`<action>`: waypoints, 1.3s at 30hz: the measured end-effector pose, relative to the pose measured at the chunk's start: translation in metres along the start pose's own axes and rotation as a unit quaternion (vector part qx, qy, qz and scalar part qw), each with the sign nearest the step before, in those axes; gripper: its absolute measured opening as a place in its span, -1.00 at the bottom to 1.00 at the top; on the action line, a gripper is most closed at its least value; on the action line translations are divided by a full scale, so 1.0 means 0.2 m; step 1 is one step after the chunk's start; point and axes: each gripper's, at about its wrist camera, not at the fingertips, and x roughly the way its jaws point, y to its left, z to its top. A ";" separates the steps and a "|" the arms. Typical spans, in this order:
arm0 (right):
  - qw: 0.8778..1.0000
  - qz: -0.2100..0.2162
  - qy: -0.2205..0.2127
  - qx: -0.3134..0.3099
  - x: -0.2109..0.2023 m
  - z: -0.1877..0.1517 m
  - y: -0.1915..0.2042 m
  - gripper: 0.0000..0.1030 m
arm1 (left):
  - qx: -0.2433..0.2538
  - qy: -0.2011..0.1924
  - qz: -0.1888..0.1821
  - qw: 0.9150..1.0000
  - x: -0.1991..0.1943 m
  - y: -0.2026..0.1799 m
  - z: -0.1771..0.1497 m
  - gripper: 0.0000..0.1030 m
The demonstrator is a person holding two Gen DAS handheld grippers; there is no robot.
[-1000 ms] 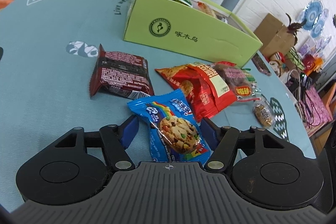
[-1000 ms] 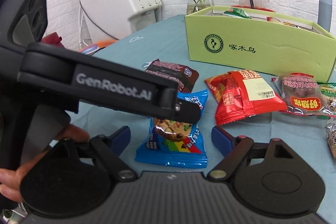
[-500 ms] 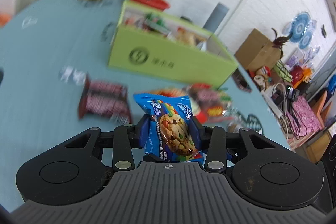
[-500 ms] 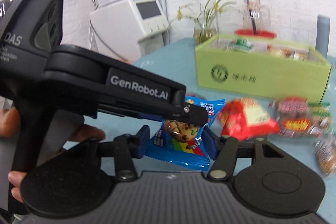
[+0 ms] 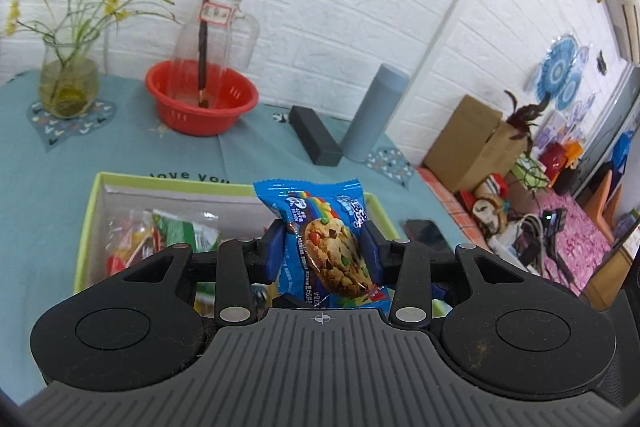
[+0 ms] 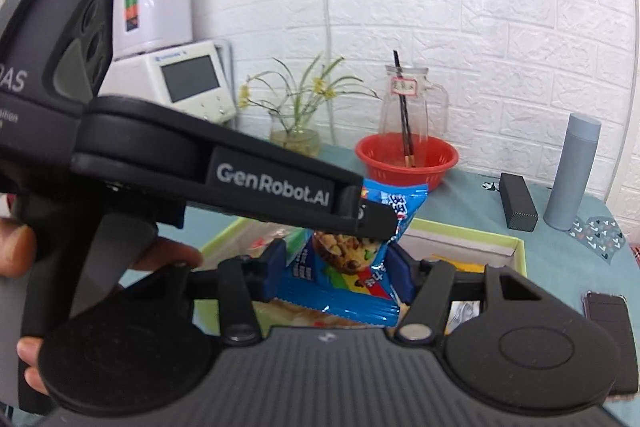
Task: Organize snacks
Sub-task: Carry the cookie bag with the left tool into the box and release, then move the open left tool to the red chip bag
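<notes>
My left gripper (image 5: 323,251) is shut on a blue cookie packet (image 5: 325,239) and holds it above the green snack box (image 5: 90,211), which has several snack packets inside. In the right wrist view the same blue cookie packet (image 6: 344,267) sits between my right gripper's (image 6: 338,267) blue pads, with the left gripper's black body crossing over it. My right gripper's jaws also press the packet's sides. The green box (image 6: 516,247) lies just beyond and below.
A red basket (image 5: 200,99) with a glass jug, a plant vase (image 5: 68,87), a black case (image 5: 316,141) and a grey bottle (image 5: 374,115) stand behind the box. A phone (image 6: 606,311) lies to the right. A white appliance (image 6: 176,75) stands at the far left.
Both grippers closed on the blue cookie packet, lifted it off the table and carried it forward until it hangs over the green box. The other snacks have dropped out of view.
</notes>
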 end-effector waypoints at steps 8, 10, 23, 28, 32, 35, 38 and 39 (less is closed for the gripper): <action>0.999 0.007 0.048 0.014 0.31 -0.09 -0.06 0.39 | 0.015 0.028 0.026 0.999 0.25 0.17 -0.08 -0.45; 0.999 0.012 0.039 0.026 0.26 -0.08 -0.07 0.48 | 0.014 0.014 0.022 1.000 0.17 0.16 -0.08 -0.20; 0.993 0.020 -0.049 0.104 -0.55 -0.53 0.21 0.99 | 0.002 -0.038 -0.001 0.999 -0.55 0.01 -0.56 0.25; 0.988 0.024 -0.020 0.152 -0.73 -0.79 0.34 0.99 | -0.049 -0.001 -0.010 0.999 -0.59 -0.01 -0.86 0.25; 0.983 0.014 -0.011 0.183 -0.83 -0.90 0.34 0.99 | -0.064 0.021 -0.019 0.998 -0.61 -0.08 -0.97 0.25; 0.980 0.010 -0.026 0.196 -0.90 -0.91 0.30 0.99 | -0.052 0.017 -0.001 0.998 -0.66 -0.14 -0.97 0.26; 0.981 0.014 -0.043 0.189 -0.95 -0.90 0.30 0.99 | -0.048 0.005 0.006 0.999 -0.73 -0.15 -0.96 0.30; 0.982 0.014 -0.046 0.183 -0.96 -0.89 0.30 0.99 | -0.050 0.001 0.009 0.999 -0.75 -0.14 -0.95 0.33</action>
